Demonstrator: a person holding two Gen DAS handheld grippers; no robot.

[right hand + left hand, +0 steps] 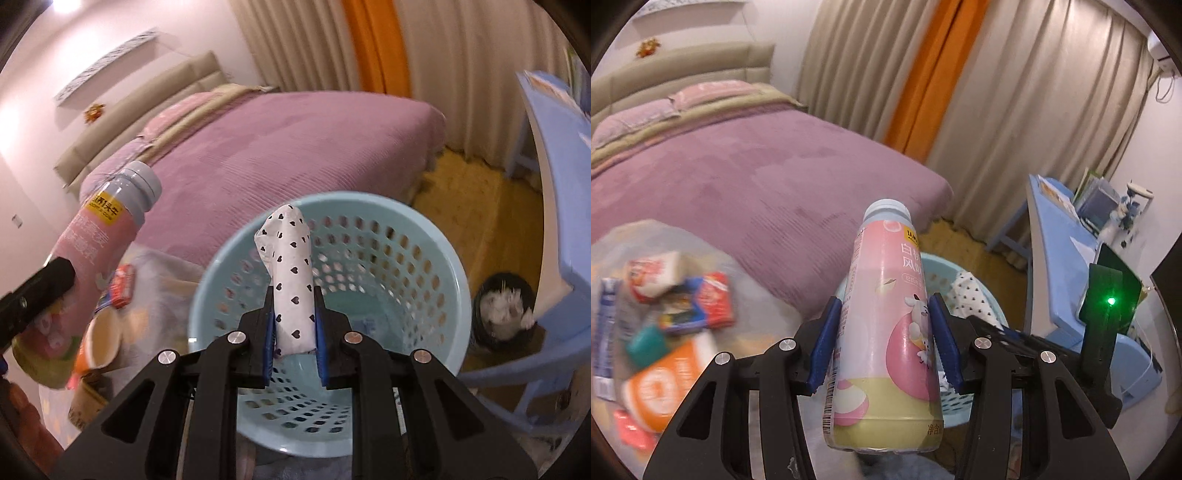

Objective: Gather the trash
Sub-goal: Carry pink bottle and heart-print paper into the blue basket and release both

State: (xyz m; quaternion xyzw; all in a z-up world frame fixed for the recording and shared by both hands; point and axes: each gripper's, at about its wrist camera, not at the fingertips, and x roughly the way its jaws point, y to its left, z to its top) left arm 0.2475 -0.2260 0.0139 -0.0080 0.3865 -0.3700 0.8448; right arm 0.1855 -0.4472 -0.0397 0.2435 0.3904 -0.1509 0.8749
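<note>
My left gripper (882,339) is shut on a pink drink bottle (886,332) with a pale blue neck, held upright in the air; the bottle also shows at the left of the right wrist view (92,236). My right gripper (293,321) is shut on a white packet with small black hearts (290,280), held over the open mouth of a light blue perforated waste basket (436,266). In the left wrist view the basket (934,266) shows behind the bottle, with the packet (971,299) above it.
A pile of wrappers, cartons and an orange cup (665,384) lies on a clear bag at the left. A purple bed (295,147) stands behind. A blue plastic chair (554,221) and a small black bin (502,310) stand at the right.
</note>
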